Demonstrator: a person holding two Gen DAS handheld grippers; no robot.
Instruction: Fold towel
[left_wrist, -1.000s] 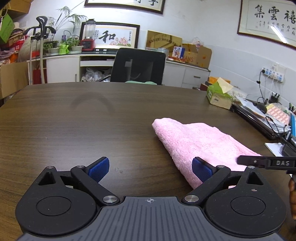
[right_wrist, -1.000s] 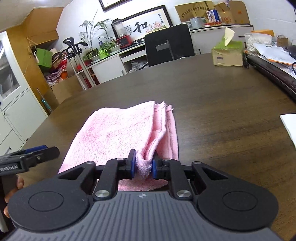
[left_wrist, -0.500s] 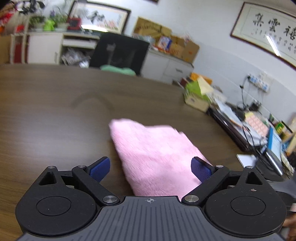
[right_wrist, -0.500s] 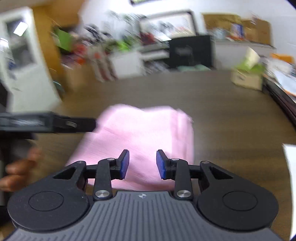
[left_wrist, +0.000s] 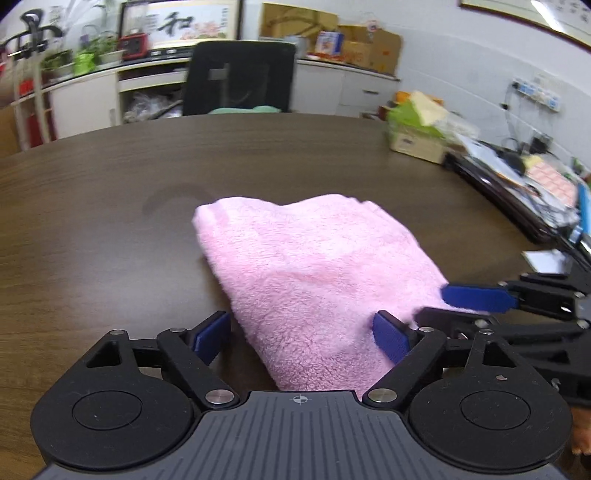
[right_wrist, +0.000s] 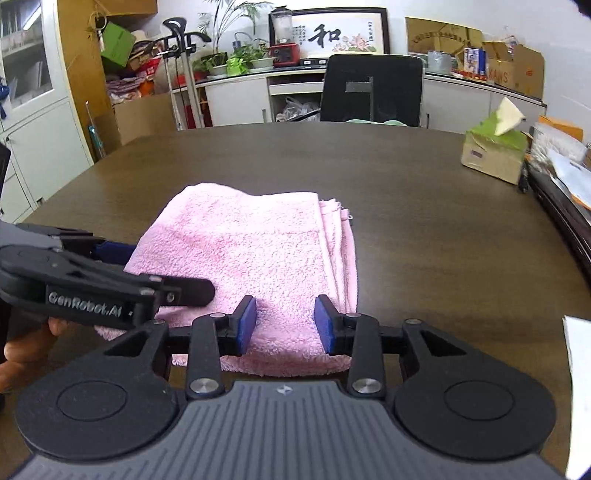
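Your fluffy pink terry towel (right_wrist: 255, 258) lies folded in layers on the dark wood bench (right_wrist: 424, 229), so little looks left, with your left gripper (left_wrist: 301, 334) closing around its near corner and your right gripper (right_wrist: 284, 325) opening, gripping nothing.

Dark wood table (right_wrist: 424, 229) w/ tissue box (right_wrist: 493, 155) far right, black chair (right_wrist: 371, 92) behind it.

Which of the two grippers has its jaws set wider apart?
The left gripper: its closing jaws span the pink towel's near end, while the right gripper has a narrower, opening gap.
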